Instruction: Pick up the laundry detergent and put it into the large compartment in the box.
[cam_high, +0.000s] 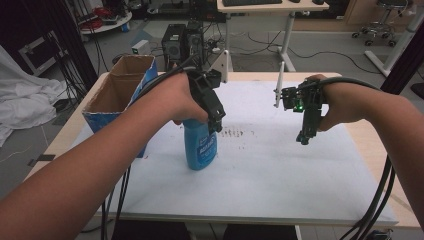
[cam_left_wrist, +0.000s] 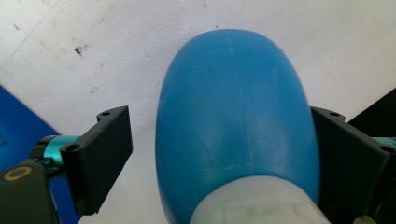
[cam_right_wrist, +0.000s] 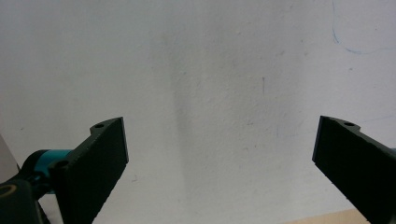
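White worktop (cam_high: 280, 165) carries the upright blue plastic bottle (cam_high: 200, 145); I see it between my left gripper (cam_high: 216, 125) jaws, one touching, one apart; right gripper (cam_high: 304, 137) wide open, empty.

A blue bottle (cam_high: 201, 145) with a pale label stands on a white sheet (cam_high: 280, 170), beside a brown-and-blue box (cam_high: 120, 92).

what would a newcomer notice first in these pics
The blue bottle stands upright on the white sheet left of the middle, with the left gripper down over its top. In the left gripper view the bottle sits between the jaws: one jaw is against its side, the other stands clear. The right gripper hangs open over bare sheet on the right, and a cardboard box stands at the table's left edge.
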